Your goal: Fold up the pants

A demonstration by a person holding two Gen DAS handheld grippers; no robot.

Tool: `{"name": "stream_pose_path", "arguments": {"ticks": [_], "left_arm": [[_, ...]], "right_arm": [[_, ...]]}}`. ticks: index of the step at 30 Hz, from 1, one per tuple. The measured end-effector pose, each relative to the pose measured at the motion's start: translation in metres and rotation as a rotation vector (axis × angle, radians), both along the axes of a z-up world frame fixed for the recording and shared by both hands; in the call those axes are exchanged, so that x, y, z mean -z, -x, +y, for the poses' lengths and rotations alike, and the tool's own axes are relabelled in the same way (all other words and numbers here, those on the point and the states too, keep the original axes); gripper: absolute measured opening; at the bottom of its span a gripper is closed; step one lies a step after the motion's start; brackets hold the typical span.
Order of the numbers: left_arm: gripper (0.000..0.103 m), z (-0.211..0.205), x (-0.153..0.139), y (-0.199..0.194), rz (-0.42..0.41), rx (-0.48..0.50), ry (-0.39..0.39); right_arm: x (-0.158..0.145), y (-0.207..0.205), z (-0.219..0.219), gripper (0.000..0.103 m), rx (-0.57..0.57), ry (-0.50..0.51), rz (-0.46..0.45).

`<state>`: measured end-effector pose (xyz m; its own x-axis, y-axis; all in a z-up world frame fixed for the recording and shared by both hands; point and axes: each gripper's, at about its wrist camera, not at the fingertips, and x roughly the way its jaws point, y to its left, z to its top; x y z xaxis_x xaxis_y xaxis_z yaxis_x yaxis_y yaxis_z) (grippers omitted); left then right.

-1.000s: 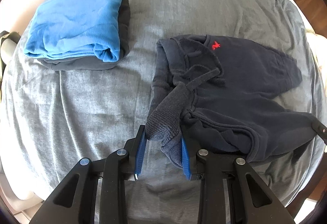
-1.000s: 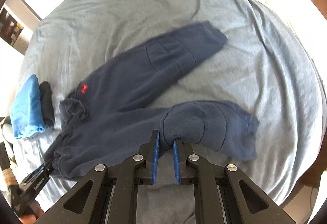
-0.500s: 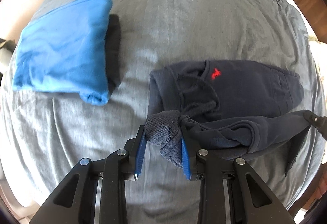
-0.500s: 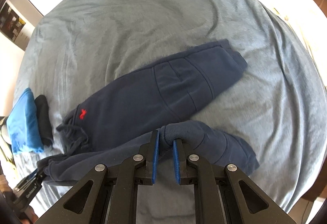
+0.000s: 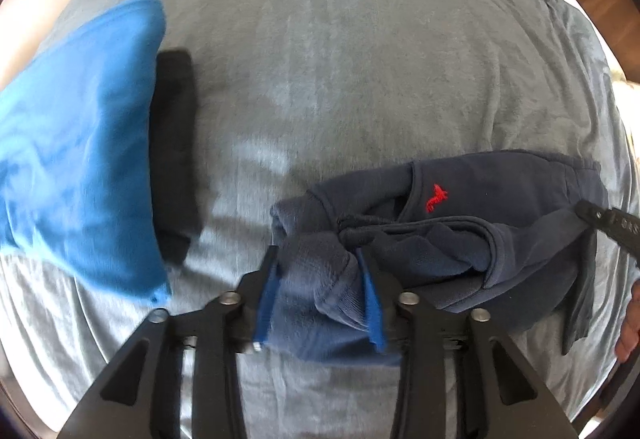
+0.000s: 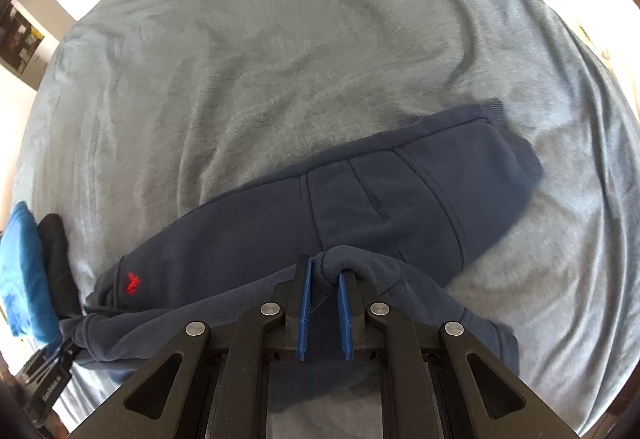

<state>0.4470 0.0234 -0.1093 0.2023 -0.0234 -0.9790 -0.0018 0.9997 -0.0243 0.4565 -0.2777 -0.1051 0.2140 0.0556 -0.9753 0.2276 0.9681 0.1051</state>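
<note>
Your left gripper [image 5: 320,293] is clamped on the ribbed waistband of the navy pants [image 6: 400,207], and your right gripper [image 6: 323,309] pinches the near leg. Over the last second that leg has risen off the grey bedspread [image 6: 280,59] and swung across the flat far leg. Judged from this, the lengthwise fold is nearly closed; lower both ends together.

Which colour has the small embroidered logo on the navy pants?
Red. The logo on the navy pants shows best in the left wrist view.
</note>
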Motion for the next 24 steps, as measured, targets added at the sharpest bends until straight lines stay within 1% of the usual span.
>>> {"name": "stream_pose_path", "arguments": {"ticks": [2, 3, 7, 10, 12, 13, 14, 16, 22, 24], "left_arm": [[0.063, -0.001, -0.005, -0.001, -0.032, 0.031, -0.043], [0.064, -0.002, -0.009, 0.0, -0.053, 0.054, -0.065], [0.067, -0.005, -0.029, 0.008, -0.12, 0.142, -0.089], [0.068, -0.004, -0.044, 0.013, -0.153, 0.182, -0.085], [0.07, -0.003, -0.051, 0.013, -0.179, 0.195, -0.097], [0.073, -0.002, -0.054, 0.013, -0.194, 0.196, -0.104], [0.075, -0.002, -0.054, 0.011, -0.203, 0.196, -0.103], [0.075, 0.001, -0.046, 0.008, -0.214, 0.197, -0.094], [0.075, 0.006, -0.006, -0.007, -0.173, 0.163, -0.036], [0.075, 0.004, 0.004, -0.009, -0.17, 0.153, -0.037]], "right_arm": [[0.008, -0.005, 0.001, 0.013, 0.0, 0.005, 0.005], [0.011, -0.008, 0.001, 0.013, 0.0, 0.004, 0.01], [0.022, -0.015, 0.002, 0.013, 0.012, 0.003, 0.026], [0.027, -0.018, 0.004, 0.014, 0.017, 0.02, 0.03], [0.029, -0.02, 0.006, 0.014, 0.02, 0.037, 0.026], [0.029, -0.021, 0.007, 0.014, 0.02, 0.048, 0.02], [0.029, -0.022, 0.008, 0.014, 0.021, 0.053, 0.015], [0.029, -0.024, 0.011, 0.014, 0.024, 0.06, 0.005], [0.034, -0.037, 0.016, 0.014, 0.031, 0.072, 0.003], [0.037, -0.043, 0.016, 0.014, 0.03, 0.077, 0.002]]}}
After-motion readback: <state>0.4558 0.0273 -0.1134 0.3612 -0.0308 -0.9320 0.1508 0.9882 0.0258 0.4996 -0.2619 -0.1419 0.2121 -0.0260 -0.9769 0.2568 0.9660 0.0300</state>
